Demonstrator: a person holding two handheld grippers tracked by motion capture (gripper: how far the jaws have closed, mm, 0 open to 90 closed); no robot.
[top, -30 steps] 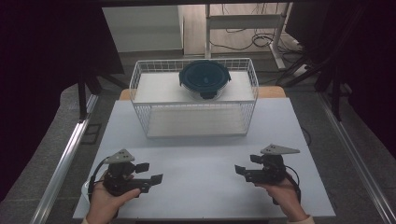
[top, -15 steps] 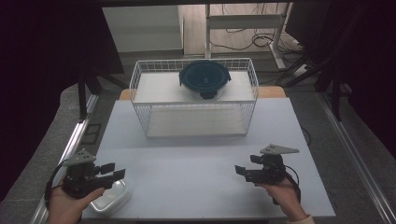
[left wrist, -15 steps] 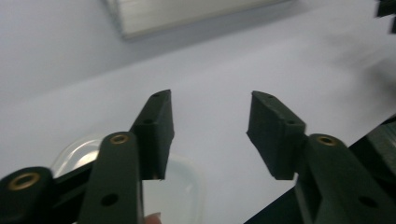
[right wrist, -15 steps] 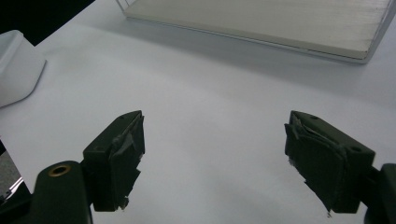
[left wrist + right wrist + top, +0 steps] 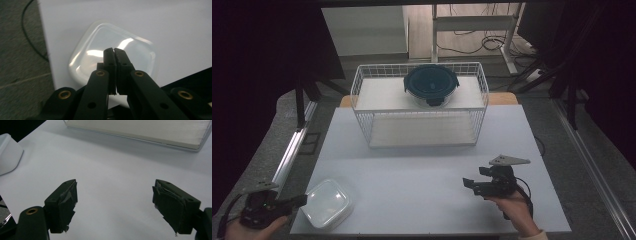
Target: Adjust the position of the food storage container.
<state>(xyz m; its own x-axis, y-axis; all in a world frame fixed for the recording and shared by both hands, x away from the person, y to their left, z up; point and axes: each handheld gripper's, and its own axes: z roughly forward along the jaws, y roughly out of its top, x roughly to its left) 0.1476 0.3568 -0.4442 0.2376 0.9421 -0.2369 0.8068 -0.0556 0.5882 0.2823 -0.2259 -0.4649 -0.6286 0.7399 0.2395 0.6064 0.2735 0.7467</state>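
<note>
Translucent plastic container (image 5: 328, 203) sits at the lower left of the high view, on the white table's (image 5: 422, 170) corner. My left gripper (image 5: 299, 200) is just left of it; jaws have just been closing, now pressed together, nothing between. Right gripper (image 5: 469, 185), lower right, gapes wide, empty.
</note>
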